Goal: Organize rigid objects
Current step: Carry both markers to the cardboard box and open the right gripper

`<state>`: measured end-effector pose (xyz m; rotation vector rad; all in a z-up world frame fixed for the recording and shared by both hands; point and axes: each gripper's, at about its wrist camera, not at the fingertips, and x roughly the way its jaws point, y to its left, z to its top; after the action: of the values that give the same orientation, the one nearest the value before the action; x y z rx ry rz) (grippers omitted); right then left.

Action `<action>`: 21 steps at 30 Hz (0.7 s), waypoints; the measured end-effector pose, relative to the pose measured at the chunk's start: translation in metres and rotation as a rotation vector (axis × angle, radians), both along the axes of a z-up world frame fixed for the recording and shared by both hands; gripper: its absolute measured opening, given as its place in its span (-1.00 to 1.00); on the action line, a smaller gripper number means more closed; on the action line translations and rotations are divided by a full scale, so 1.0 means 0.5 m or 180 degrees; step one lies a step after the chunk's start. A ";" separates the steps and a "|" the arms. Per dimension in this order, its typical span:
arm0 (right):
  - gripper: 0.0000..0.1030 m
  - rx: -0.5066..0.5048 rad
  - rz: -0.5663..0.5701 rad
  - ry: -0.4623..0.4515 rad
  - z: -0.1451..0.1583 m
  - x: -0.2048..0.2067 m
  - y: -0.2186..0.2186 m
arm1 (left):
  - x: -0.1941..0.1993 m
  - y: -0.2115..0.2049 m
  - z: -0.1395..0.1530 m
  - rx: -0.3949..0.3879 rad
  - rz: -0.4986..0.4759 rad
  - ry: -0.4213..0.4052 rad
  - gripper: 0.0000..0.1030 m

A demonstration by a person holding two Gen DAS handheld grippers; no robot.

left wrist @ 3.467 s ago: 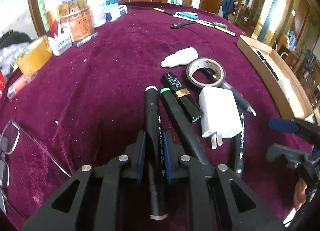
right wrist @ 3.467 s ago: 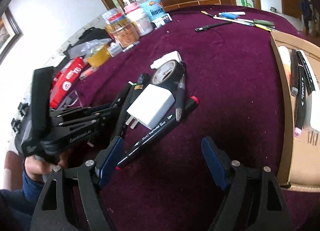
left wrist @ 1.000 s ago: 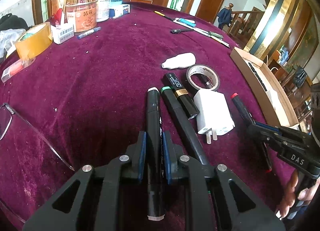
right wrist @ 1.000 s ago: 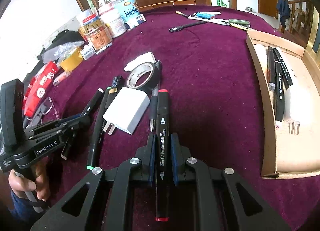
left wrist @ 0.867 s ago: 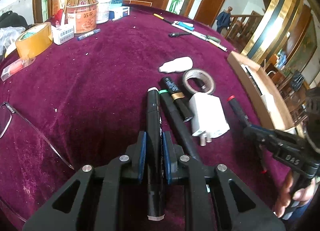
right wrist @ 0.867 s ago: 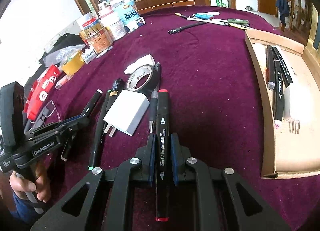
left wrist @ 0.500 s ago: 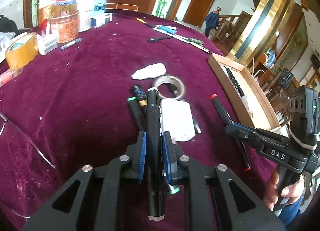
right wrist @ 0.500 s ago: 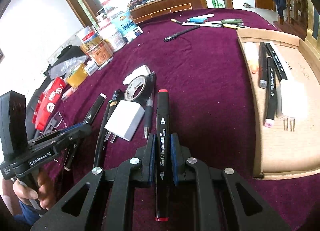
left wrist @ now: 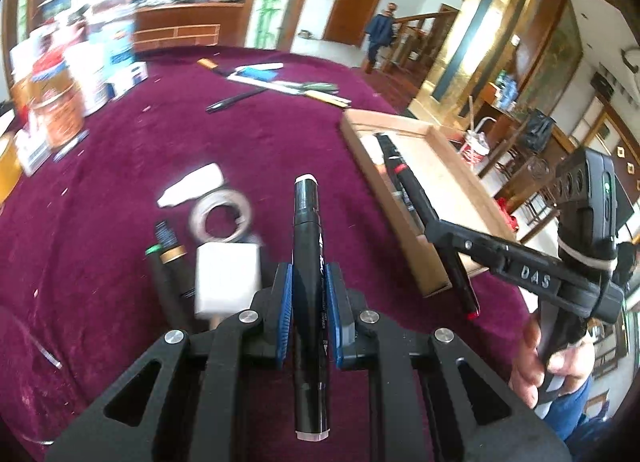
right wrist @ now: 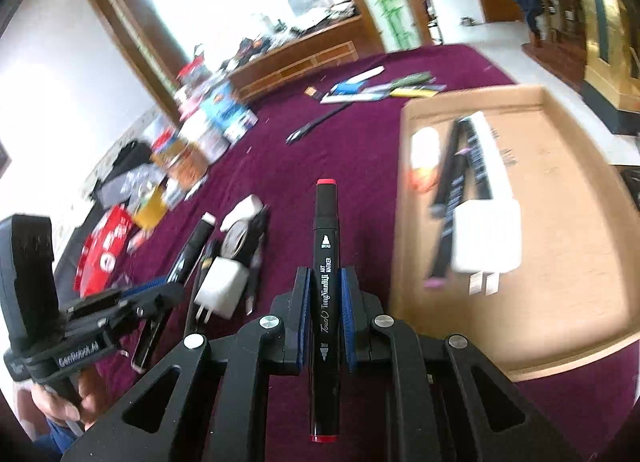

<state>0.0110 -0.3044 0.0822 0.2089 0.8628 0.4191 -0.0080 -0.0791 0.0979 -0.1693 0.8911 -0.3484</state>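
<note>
Along the table's [left wrist: 248, 142] far left edge stands a blurred cluster of tins and boxes [left wrist: 68, 74], too smeared to name singly. Nearer you, toward the middle of the maroon cloth, a green-capped marker [left wrist: 160, 282] and a gold-banded black tube [left wrist: 173, 252] lie side by side, touching the white plug adapter [left wrist: 226, 282]; just beyond the adapter sits a tape roll [left wrist: 222, 214], with a small white bottle [left wrist: 192, 184] lying beside its far rim. Your left gripper [left wrist: 307, 294] is pinched on a white-capped black marker [left wrist: 307, 262], the blue pads pressed against its barrel and the marker pointing straight ahead above the cloth. At the far edge lie a black pen [left wrist: 236, 99] and a scatter of flat stationery [left wrist: 280, 78]. Right of centre, your right gripper [right wrist: 324, 298] is likewise clamped on a red-capped black marker [right wrist: 326, 262], lettered "Touch" and "ART MARKER"; seen from the left wrist, that red-capped marker hangs over the near left rim of the wooden tray [right wrist: 568, 302], which sits at the table's right edge. Inside the tray, black markers [right wrist: 456, 182] lie lengthwise near its left side, a pale object [right wrist: 424, 148] rests at their far end, and a second white plug adapter [right wrist: 486, 236] sits over their near ends, prongs toward you.
</note>
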 end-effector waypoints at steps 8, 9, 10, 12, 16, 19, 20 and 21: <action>-0.75 -0.0031 -0.0393 -0.0045 0.042 0.052 -0.103 | 0.042 -0.138 0.022 -0.0058 -0.0387 0.0055 -0.74; -0.75 -0.0036 -0.0433 -0.0017 0.043 0.064 -0.114 | 0.047 -0.153 0.023 -0.0073 -0.0422 0.0066 -0.74; -0.75 -0.0044 -0.0474 0.0014 0.041 0.076 -0.121 | 0.055 -0.174 0.024 -0.0095 -0.0473 0.0082 -0.74; -0.75 -0.0096 -0.0578 0.0073 0.035 0.105 -0.141 | 0.065 -0.216 0.024 -0.0097 -0.0584 0.0109 -0.74; -0.75 -0.0173 -0.0763 0.0180 0.014 0.163 -0.187 | 0.088 -0.288 0.011 -0.0169 -0.0726 0.0199 -0.74; -0.75 -0.0047 -0.0876 0.0325 -0.018 0.195 -0.227 | 0.100 -0.336 -0.009 -0.0215 -0.0799 0.0271 -0.74; -0.75 -0.0003 -0.0875 0.0362 -0.029 0.201 -0.237 | 0.103 -0.346 -0.016 -0.0206 -0.0810 0.0292 -0.74; -0.75 0.0034 -0.0884 0.0399 -0.037 0.204 -0.245 | 0.110 -0.360 -0.028 -0.0205 -0.0821 0.0335 -0.74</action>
<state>0.1131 -0.4269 0.0636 0.3628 0.9393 0.1522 0.0470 -0.2590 0.0841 -0.1329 1.0089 -0.6132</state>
